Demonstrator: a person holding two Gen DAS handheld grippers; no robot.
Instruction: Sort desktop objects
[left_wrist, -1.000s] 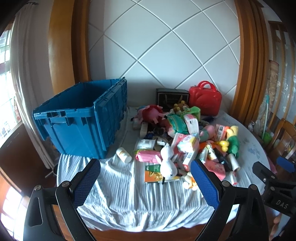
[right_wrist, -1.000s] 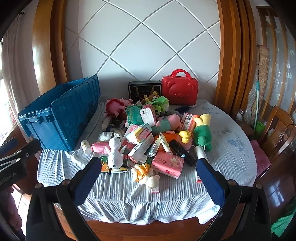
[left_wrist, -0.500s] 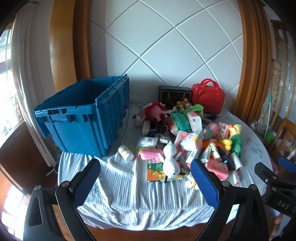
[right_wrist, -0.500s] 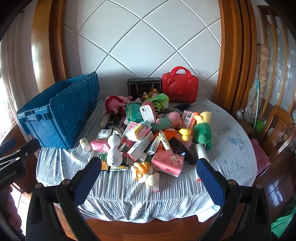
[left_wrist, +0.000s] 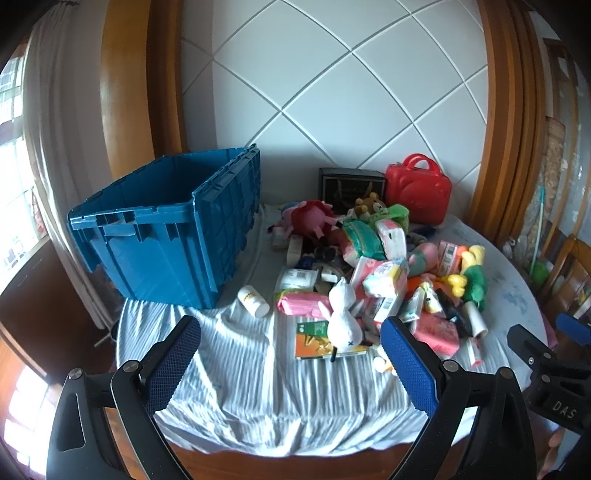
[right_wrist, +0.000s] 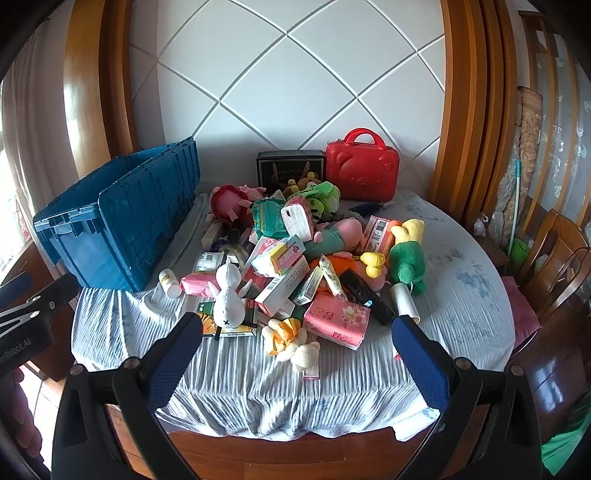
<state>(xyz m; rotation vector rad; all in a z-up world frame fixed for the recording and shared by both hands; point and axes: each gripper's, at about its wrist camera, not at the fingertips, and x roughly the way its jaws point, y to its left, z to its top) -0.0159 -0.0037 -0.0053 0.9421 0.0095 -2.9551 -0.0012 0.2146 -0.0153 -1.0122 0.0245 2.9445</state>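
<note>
**A:** Left wrist view first — what room is there?

**B:** The left gripper (left_wrist: 286, 341) hangs at the near table edge, its blue ribbed pads spread wide and holding nothing. Between them lies a bare stretch of crinkled white-and-blue tablecloth (left_wrist: 240, 369), open right up to the heap. One open rigid blue plastic crate (left_wrist: 166, 236) stands far left, its near corner just beside a small white pill bottle (left_wrist: 253, 301) lying on its side. A white plush rabbit (left_wrist: 341, 314) lies on a flat orange-and-green booklet (left_wrist: 314, 341) at the heap's near edge.

**A:** And the right wrist view?

**B:** The right gripper (right_wrist: 295, 339) also stands wide, holding nothing, short of the heap. A small yellow-and-cream plush toy (right_wrist: 291, 338) lies nearest; a soft pink tissue pack (right_wrist: 338, 319) sits just right of it. One glossy red bear-faced case (right_wrist: 362, 171) and one black box (right_wrist: 290, 168) stand against the far wall. The cloth right of the heap is bare up to a green-and-yellow plush (right_wrist: 408, 254).
</note>
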